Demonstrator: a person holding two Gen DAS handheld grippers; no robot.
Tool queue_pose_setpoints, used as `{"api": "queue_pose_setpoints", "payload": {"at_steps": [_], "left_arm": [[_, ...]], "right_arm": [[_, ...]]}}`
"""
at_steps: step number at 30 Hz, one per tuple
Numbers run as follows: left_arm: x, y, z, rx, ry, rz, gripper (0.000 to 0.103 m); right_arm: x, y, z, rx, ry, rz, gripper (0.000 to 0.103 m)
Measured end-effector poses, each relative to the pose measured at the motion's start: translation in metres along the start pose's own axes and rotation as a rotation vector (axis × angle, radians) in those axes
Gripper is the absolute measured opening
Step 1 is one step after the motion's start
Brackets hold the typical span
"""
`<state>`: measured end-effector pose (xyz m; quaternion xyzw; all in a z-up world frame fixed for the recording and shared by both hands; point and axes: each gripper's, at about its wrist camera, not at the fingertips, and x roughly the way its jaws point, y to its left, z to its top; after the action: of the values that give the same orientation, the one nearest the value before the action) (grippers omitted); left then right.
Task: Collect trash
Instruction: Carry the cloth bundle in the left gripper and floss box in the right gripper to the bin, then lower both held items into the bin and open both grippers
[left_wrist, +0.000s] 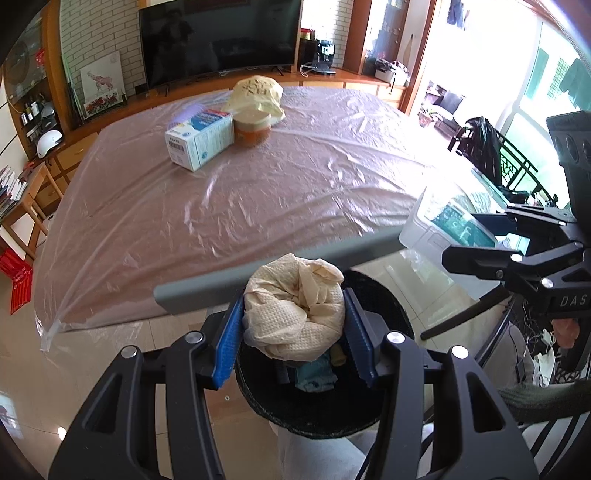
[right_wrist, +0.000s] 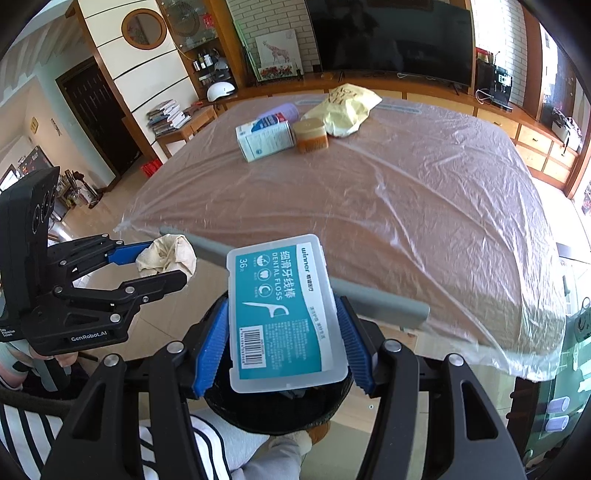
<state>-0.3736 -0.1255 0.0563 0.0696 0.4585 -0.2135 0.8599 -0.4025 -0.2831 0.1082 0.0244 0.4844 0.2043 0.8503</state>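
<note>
Plastic-sheeted brown surface (left_wrist: 258, 192) before a dark television (left_wrist: 221, 37); left claw (left_wrist: 294, 328) clamps crumpled tissue (left_wrist: 295, 314), right claw (right_wrist: 282, 332) a clear floss box (right_wrist: 280, 314).

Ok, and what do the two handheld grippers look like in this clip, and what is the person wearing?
Both are black angular linkage frames with silver pivot bolts and ribbed blue pads. The left gripper carries a black camera block with round lenses and white "GenRobot.AI" lettering; the right gripper shows white letters "DAS". The person's clothing is white with dark stripes.
</note>
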Motion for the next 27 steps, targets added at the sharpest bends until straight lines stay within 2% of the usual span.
{"api": "queue_pose_setpoints", "payload": {"at_steps": [12, 27], "left_arm": [[0.012, -0.012, -0.028, 0.026, 0.070, -0.001, 0.052], [0.026, -0.016, -0.034, 0.021, 0.109, 0.000, 0.052]], "right_arm": [[0.013, 0.000, -0.026, -0.006, 0.060, 0.007, 0.056], [0.038, -0.003, -0.045, -0.005, 0.134, -0.018, 0.056]]}}
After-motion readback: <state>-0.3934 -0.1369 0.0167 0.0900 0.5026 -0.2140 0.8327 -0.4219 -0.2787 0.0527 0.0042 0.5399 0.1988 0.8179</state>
